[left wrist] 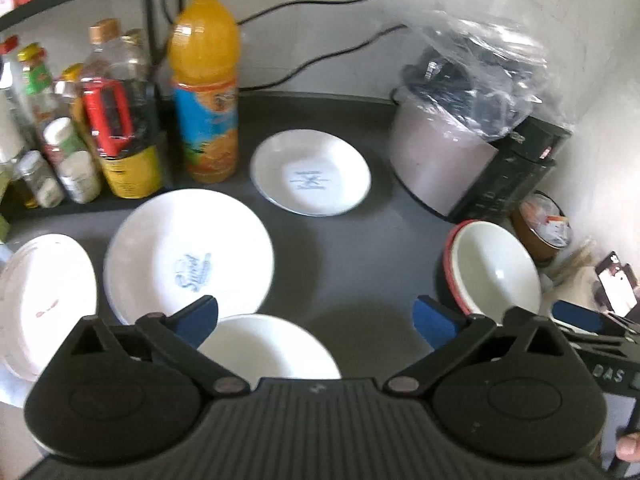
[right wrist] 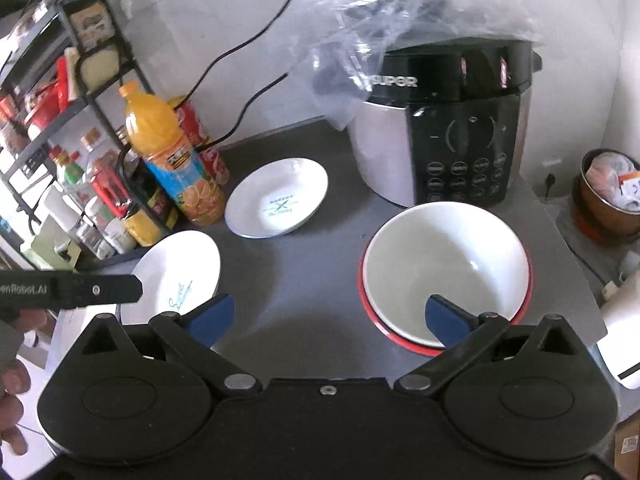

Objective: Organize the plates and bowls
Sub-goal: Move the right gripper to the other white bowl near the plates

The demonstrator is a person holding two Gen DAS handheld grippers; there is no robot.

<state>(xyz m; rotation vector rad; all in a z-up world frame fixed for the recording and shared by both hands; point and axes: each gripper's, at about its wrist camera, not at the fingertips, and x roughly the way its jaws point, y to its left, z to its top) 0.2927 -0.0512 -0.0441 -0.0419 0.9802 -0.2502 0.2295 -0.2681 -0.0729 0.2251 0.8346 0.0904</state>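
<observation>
Two claws spread apart, left claw, right claw, white bowl red-rimmed.

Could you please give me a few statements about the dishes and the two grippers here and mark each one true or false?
1. The white bowl sits nested in a red-rimmed dish. True.
2. The left gripper is shut on a plate. False: it is open and holds nothing.
3. The orange juice bottle stands upright beside the small plate. True.
4. The rice cooker is bare on top. False: a clear plastic bag lies over it.
5. The right gripper is open. True.
</observation>
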